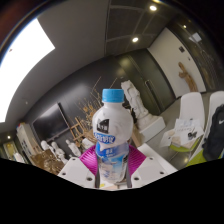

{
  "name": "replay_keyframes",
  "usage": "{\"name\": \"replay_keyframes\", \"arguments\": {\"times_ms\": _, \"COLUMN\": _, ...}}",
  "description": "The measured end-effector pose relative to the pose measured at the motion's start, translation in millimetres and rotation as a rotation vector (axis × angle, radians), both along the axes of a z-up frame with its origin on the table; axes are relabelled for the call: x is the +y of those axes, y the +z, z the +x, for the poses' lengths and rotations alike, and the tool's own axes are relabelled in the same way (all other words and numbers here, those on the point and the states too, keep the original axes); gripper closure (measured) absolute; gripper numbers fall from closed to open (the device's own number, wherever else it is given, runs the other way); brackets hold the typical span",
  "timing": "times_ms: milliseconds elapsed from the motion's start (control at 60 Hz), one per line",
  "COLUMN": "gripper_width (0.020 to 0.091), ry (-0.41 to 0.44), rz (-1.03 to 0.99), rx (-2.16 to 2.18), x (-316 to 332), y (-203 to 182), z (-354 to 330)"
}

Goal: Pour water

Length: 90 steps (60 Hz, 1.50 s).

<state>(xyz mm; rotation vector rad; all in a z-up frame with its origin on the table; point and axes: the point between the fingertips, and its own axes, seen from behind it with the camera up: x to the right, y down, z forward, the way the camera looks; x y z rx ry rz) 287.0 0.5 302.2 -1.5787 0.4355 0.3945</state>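
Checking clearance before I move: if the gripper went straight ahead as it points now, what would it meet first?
Nothing new: the gripper is already shut on the water bottle. Beyond it the way looks free, though depth is unclear.

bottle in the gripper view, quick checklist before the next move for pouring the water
1. Bottle between the fingers of the gripper: ok.
2. Both pink pads pressing on the bottle: ok, as far as shown.
3. Bottle upright: ok.
4. Blue cap removed for pouring: not ok, it is on.
5. Receiving cup or glass in view: not ok, none seen.
6. Water level in the bottle: cannot tell.
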Motion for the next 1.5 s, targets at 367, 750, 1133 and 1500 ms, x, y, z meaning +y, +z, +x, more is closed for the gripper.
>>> {"name": "replay_keyframes", "arguments": {"times_ms": 367, "gripper_width": 0.0755, "ry": -0.156, "rz": -0.253, "rx": -0.452, "x": -15.4, "y": -145.8, "z": 116.3}}
{"name": "replay_keyframes", "arguments": {"times_ms": 750, "gripper_width": 0.0713, "ry": -0.161, "rz": -0.336, "rx": -0.438, "x": -25.8, "y": -244.6, "z": 120.9}}
{"name": "replay_keyframes", "arguments": {"times_ms": 1133, "gripper_width": 0.0247, "ry": -0.225, "rz": -0.392, "rx": -0.430, "x": -64.8, "y": -180.0, "z": 110.9}}
{"name": "replay_keyframes", "arguments": {"times_ms": 1500, "gripper_width": 0.0246, "ry": -0.147, "rz": -0.467, "rx": -0.508, "x": -212.4, "y": -65.3, "z": -37.9}}
